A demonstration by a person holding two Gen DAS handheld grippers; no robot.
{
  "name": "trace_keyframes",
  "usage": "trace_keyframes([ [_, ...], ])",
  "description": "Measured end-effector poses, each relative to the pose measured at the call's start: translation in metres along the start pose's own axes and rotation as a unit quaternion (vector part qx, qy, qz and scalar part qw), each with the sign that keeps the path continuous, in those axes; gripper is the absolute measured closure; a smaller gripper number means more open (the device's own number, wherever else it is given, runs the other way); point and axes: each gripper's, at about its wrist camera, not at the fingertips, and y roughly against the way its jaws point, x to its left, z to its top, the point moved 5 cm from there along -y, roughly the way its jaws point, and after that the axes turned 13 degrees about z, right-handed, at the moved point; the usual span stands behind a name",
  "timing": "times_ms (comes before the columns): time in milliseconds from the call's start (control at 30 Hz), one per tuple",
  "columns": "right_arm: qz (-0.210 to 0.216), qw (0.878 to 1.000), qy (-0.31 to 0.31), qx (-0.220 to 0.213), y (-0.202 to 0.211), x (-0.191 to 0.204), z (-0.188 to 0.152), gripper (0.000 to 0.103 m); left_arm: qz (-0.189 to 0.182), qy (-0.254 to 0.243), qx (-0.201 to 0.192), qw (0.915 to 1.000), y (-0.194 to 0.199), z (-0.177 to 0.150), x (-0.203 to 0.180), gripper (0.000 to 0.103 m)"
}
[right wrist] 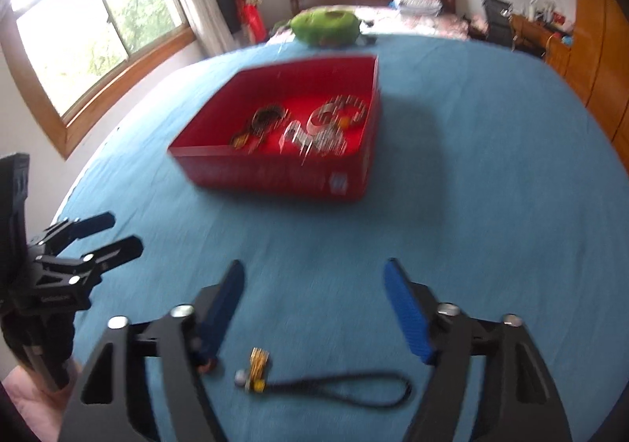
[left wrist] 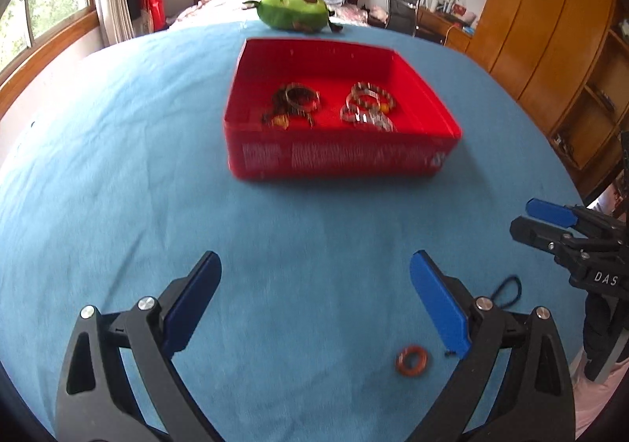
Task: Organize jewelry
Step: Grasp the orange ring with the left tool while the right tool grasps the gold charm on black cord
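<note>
My left gripper (left wrist: 314,300) hangs with its jaws spread wide and nothing between them, over the blue surface (left wrist: 118,186). An orange ring (left wrist: 412,360) lies low down near my right-hand pad, still outside the red box (left wrist: 338,155). My right gripper (right wrist: 314,304) is also empty, jaws about half open. Below it lies a black cord loop (right wrist: 354,389) with a small gold charm (right wrist: 255,367) on its end; the picture is smeared, so I take it for a charm and no more. The box sits ahead, well apart from both pieces, and already holds bracelets (left wrist: 365,106).

For the pickup, I judge each of us should drop straight over our own piece: left jaws straddling the ring across its width, right jaws closing on the charm end, not the limp cord. Pads should go low enough to skim the cloth without bunching it.
</note>
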Motion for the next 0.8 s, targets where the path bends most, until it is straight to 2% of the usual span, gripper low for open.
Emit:
trace_keyframes([
  [33,0.006,1.000,-0.001,0.007,-0.002,0.002,-0.007,0.055,-0.003,-0.003,0.010,0.9999,-0.001,-0.008,-0.004,0.009],
  [67,0.012,1.000,0.000,0.018,-0.004,0.005,-0.015,0.058,-0.008,-0.006,0.017,0.9998,-0.001,-0.015,-0.007,0.009],
  [167,0.014,1.000,0.002,0.024,-0.003,0.010,-0.030,0.060,-0.015,-0.021,0.028,0.9993,-0.002,-0.032,-0.018,0.009],
  [233,0.024,0.999,0.003,0.030,-0.004,0.014,-0.038,0.065,-0.007,-0.036,0.029,0.9989,-0.002,-0.040,-0.026,0.009],
  [300,0.032,0.999,0.001,0.037,-0.005,0.015,-0.043,0.070,0.001,-0.050,0.036,0.9981,-0.004,-0.046,-0.031,0.013],
  [333,0.031,0.999,0.001,0.038,-0.005,0.015,-0.045,0.071,0.003,-0.054,0.041,0.9977,-0.006,-0.049,-0.033,0.021],
  [367,0.030,0.999,0.002,0.037,-0.004,0.015,-0.046,0.071,0.003,-0.058,0.051,0.9970,-0.008,-0.052,-0.034,0.024],
  [500,0.034,0.999,-0.001,0.039,-0.005,0.014,-0.050,0.071,-0.003,-0.064,0.071,0.9954,-0.013,-0.061,-0.037,0.025],
  [667,0.041,0.997,-0.007,0.058,-0.016,0.011,-0.051,0.071,-0.006,-0.073,0.098,0.9925,-0.022,-0.067,-0.044,0.037],
  [800,0.049,0.997,-0.014,0.061,-0.020,0.008,-0.049,0.071,-0.013,-0.085,0.116,0.9895,-0.029,-0.071,-0.053,0.038],
])
